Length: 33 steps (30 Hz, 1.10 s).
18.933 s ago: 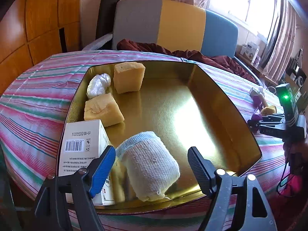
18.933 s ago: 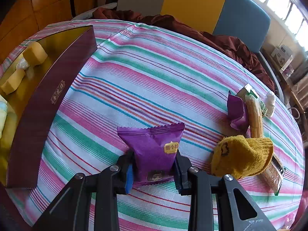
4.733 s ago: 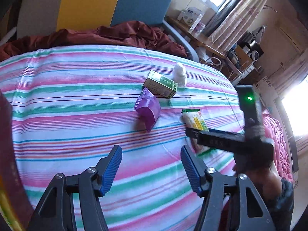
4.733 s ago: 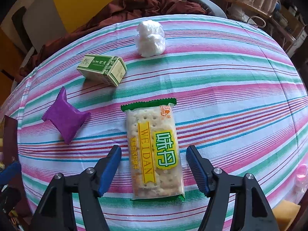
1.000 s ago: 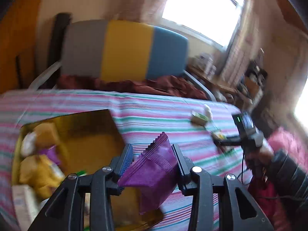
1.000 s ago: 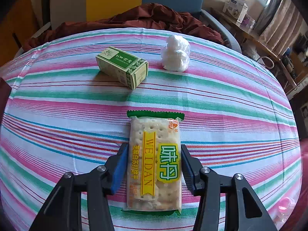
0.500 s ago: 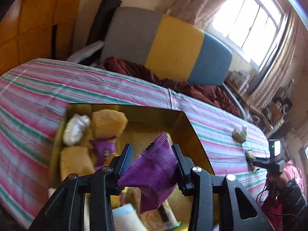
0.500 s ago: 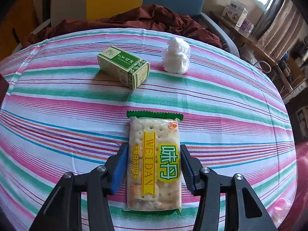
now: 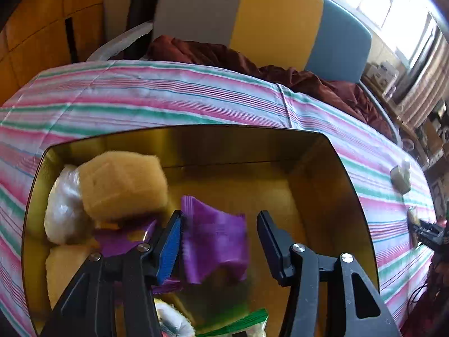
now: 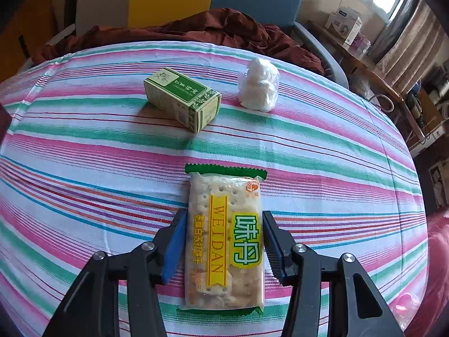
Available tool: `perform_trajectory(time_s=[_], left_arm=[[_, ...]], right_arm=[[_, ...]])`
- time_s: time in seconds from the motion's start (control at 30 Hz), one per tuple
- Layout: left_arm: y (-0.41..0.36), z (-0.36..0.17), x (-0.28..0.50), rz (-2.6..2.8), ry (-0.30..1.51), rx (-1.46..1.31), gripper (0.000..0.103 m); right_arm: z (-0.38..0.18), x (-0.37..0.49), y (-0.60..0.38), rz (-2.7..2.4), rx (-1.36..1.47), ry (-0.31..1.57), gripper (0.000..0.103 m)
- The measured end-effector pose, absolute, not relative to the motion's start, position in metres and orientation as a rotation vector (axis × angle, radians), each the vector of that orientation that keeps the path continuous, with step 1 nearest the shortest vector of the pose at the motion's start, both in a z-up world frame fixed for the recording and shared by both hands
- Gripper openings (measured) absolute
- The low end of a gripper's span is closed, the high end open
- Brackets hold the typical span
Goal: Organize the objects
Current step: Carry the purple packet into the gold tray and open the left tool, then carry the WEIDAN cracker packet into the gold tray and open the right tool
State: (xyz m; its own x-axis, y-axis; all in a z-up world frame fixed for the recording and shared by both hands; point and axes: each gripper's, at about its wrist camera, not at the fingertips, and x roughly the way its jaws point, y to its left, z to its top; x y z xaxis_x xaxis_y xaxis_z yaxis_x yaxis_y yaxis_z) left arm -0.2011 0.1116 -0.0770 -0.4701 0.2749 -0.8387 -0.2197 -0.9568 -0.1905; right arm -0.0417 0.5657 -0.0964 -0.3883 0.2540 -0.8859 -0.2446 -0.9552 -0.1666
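A: Item 1, surface & room?
B: Round table (image 10: 322, 140) covered w/ striped cloth, pink/green/white. Behind it a chair (image 9: 266, 19) w/ grey, yellow, blue panels, a dark red cloth (image 10: 196, 31) heaped on the seat. Window and curtains seen at right; wood panels at left.

A: Item 2, containers?
B: One gold tray (image 9: 322, 174) w/ raised walls, set on the cloth. Inside, far-left corner: white wrapped ball (image 9: 60, 210), yellow sponge block (image 9: 122, 185) against it, 2nd yellow block (image 9: 64, 266) nearer. A purple packet lies under the sponge. Green wrapper edge (image 9: 238, 323) seen at the near side.

A: Item 3, left gripper?
B: Left gripper (image 9: 219, 241) held over the tray, jaws just opened. Purple snack packet (image 9: 216, 244) is between them, blurred, beside the blue pad, clear of the other pad; not gripped.

A: Item 4, right gripper?
B: Right gripper (image 10: 221, 241) closed on the cracker pack (image 10: 224, 238), which lies flat on the cloth. Beyond it, apart: green box (image 10: 182, 98) and white wad (image 10: 258, 84).
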Motion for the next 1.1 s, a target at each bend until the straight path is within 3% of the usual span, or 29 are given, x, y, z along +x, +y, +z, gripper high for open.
perform_trajectory(time_s=[0.47, 0.7, 1.1], left_arm=[[0.088, -0.007, -0.11, 2.646, 0.02, -1.085, 0.054], [0.073, 0.001, -0.072, 2.674, 0.055, -1.032, 0.054], [0.05, -0.006, -0.053, 2.689, -0.003, -1.034, 0.054]], right_arm=[[-0.095, -0.044, 0.565, 2.366, -1.529, -0.031, 0.049], [-0.083, -0.04, 0.547, 2.34, -1.548, 0.084, 0.049], [-0.005, -0.064, 0.37, 2.745, -1.488, 0.102, 0.049]])
